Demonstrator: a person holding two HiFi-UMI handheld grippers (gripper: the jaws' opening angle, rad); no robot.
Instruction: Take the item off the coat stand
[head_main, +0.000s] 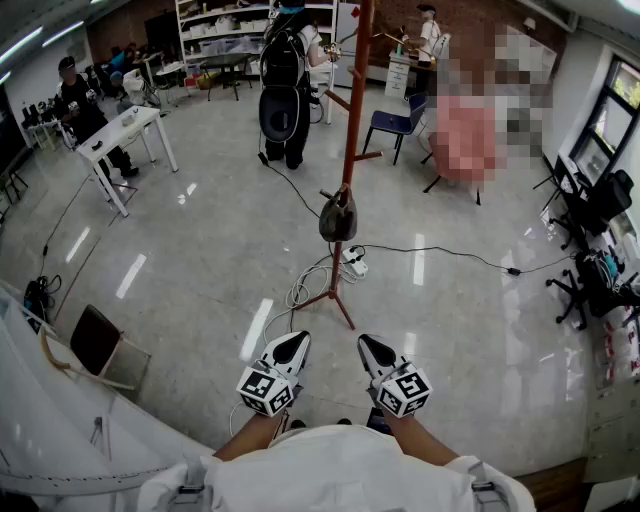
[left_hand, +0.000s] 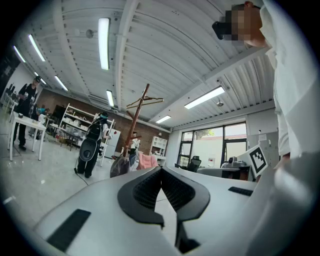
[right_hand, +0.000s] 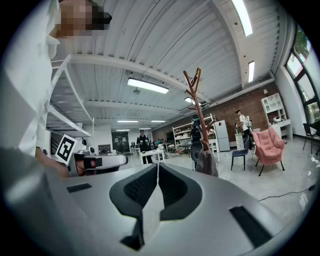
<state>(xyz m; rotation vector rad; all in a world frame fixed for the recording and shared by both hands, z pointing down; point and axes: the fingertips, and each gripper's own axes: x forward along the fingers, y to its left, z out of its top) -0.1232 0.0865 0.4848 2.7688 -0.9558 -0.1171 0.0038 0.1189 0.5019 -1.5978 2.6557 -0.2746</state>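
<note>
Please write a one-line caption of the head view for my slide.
Left gripper and right gripper, jaws shut and empty, face a coat stand with a dark bag hanging on it.

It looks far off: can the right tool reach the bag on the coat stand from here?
Probably not yet. The bag hangs well beyond the right tool, across the floor; nothing blocks it, so stepping closer should do.

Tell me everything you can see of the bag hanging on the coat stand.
The bag is dark grey and soft-looking, with a rounded body narrowing to a short strap on top. It hangs low on the reddish-brown coat stand, apparently from a short side peg, against the pole and clear of the floor. Nothing else touches it.
</note>
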